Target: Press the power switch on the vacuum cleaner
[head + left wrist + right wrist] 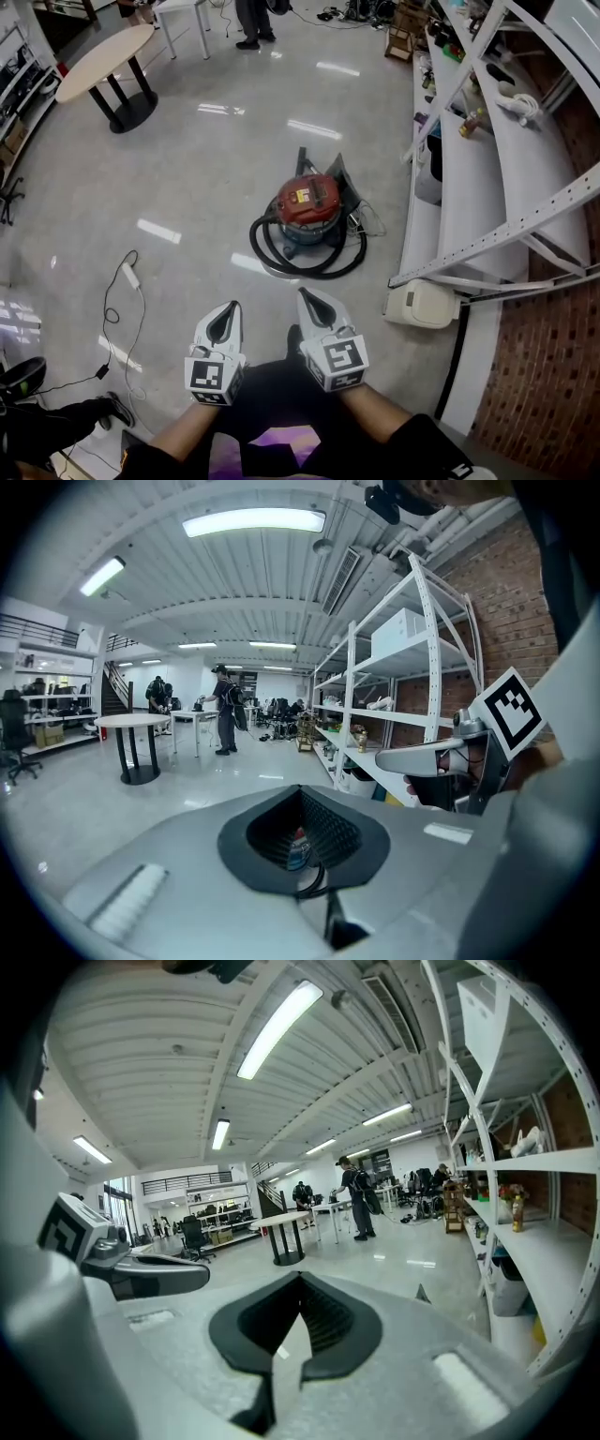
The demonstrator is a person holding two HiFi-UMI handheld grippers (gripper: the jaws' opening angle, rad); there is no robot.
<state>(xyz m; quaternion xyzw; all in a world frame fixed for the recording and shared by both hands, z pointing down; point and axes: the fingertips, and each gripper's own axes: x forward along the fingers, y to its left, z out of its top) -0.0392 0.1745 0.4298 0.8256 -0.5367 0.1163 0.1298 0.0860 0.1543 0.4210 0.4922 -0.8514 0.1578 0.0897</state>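
Left tongs and right tongs: both pressing closed, gripping nothing, hovering over open floor. Well ahead, red vacuum cleaner is standing, black hose coiling round its base, shelving rack running near its right.

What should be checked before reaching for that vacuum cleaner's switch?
1. Vacuum cleaner standing upright: ok.
2. Where the power switch sits: cannot tell, too small to make out.
3. Left gripper empty, jaws together: ok.
4. Right gripper empty, jaws together: ok.
5. Grippers close to the vacuum cleaner: not ok, both well short.
6. Hose out of the way: not ok, it loops round the near side.
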